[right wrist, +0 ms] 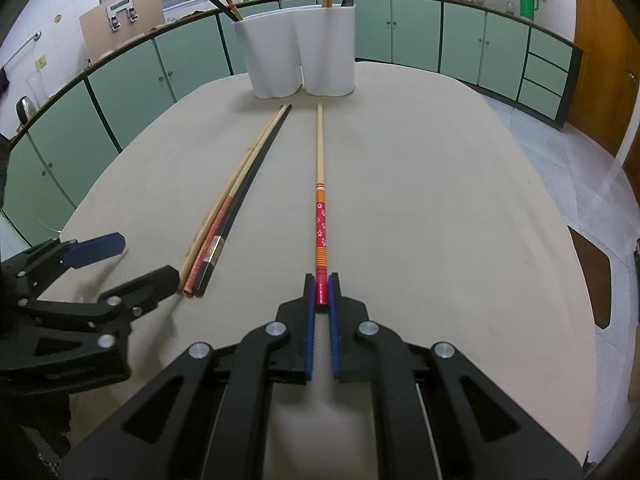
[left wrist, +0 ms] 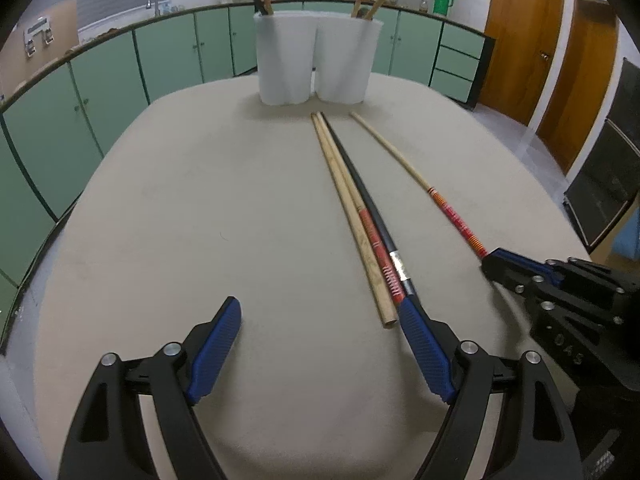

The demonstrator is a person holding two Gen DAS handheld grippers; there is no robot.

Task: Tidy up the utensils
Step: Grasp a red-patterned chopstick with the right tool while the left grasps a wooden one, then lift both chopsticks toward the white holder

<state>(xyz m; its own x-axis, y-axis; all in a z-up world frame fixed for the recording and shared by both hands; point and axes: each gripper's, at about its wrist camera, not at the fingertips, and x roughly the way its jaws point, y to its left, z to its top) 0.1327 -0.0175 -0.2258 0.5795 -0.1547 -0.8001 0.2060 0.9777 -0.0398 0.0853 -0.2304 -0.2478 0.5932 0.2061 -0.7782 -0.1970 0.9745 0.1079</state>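
Right hand-held gripper (right wrist: pixel 322 294) pinches red chopstick (right wrist: pixel 321 224) mid-table (right wrist: pixel 440 220).

Chopsticks standing in the white holder (left wrist: pixel 316 60): tops cut off by the upper edge in both wrist views; lower ends hidden inside its walls.

Red-patterned chopstick (right wrist: pixel 321 216): near end hidden between the right gripper (right wrist: pixel 322 292) pads.

Black chopstick (left wrist: pixel 360 196): near tip hidden behind one left gripper (left wrist: pixel 320 344) finger.

Far counter items: too small to identify surely.
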